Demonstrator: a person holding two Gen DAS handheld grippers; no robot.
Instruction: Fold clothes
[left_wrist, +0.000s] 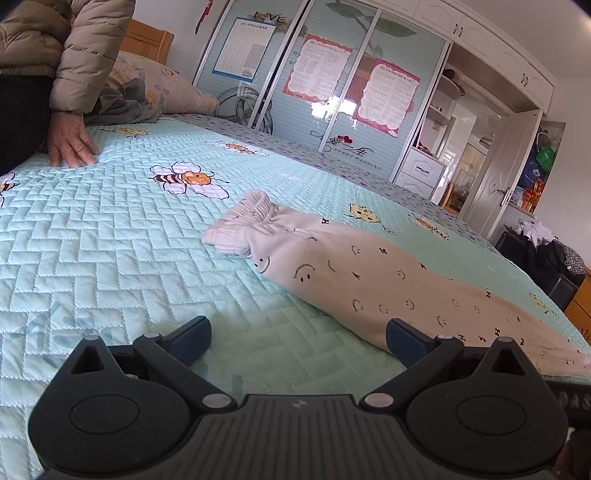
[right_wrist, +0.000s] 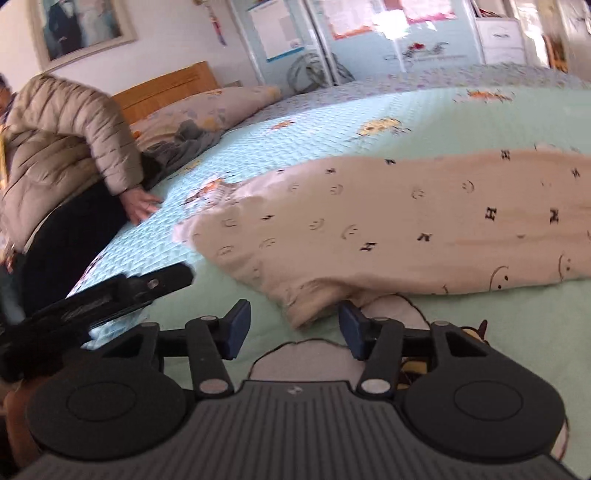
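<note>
Currently your left gripper (left_wrist: 297, 338) and right gripper (right_wrist: 293, 325) hover with jaws wide, empty. The garment (left_wrist: 369, 280) lies lengthwise on the bed (left_wrist: 110, 240). Pinching one layer risks a skewed fold.

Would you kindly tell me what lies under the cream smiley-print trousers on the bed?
The cream smiley-print trousers lie flat on the mint quilted bedspread, which shows all around them. Whatever bee print or quilt part sits directly beneath the fabric is covered and cannot be seen.

Bright daylight – glare on wardrobe doors (left_wrist: 332, 99); right view motion-blurred, edges bent.
</note>
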